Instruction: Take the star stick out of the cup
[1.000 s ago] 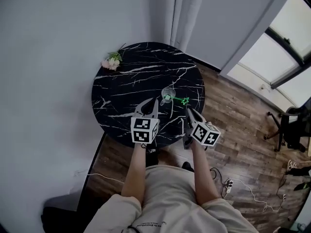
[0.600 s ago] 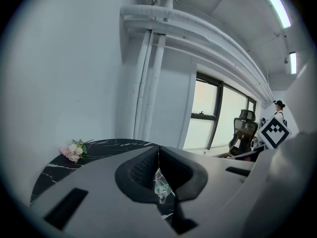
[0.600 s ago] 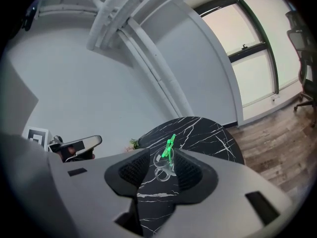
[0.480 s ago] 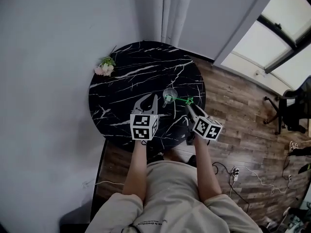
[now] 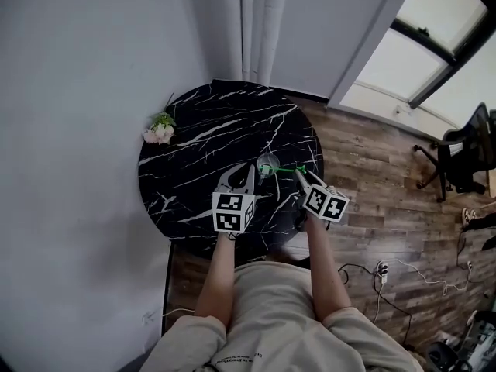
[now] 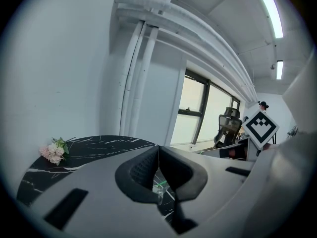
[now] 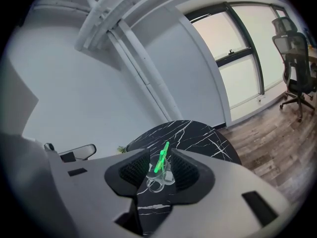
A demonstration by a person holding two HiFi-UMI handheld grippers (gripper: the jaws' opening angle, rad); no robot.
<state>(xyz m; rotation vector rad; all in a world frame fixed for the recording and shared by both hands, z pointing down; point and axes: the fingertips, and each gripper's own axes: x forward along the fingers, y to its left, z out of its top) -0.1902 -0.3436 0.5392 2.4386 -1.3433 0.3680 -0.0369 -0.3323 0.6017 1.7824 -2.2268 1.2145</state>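
Note:
A clear glass cup (image 5: pixel 268 165) stands on the round black marble table (image 5: pixel 194 146), right of its middle. The green star stick (image 5: pixel 290 169) leans out of it to the right. My right gripper (image 5: pixel 301 178) is open, its tips close to the stick's star end. In the right gripper view the cup (image 7: pixel 159 176) and the stick (image 7: pixel 161 158) show between the open jaws of the right gripper (image 7: pixel 158 152), untouched by the pads. My left gripper (image 5: pixel 246 170) is shut and empty just left of the cup; the left gripper (image 6: pixel 158 148) shows its tips meeting.
A small bunch of pink flowers (image 5: pixel 160 129) lies at the table's far left edge. White pipes (image 5: pixel 248 22) run up the wall behind. An office chair (image 5: pixel 465 153) and cables (image 5: pixel 387 270) are on the wooden floor to the right.
The right gripper has moved forward, up to the stick's star end. The left gripper stays beside the cup. The head camera has tilted, so the table sits lower in view.

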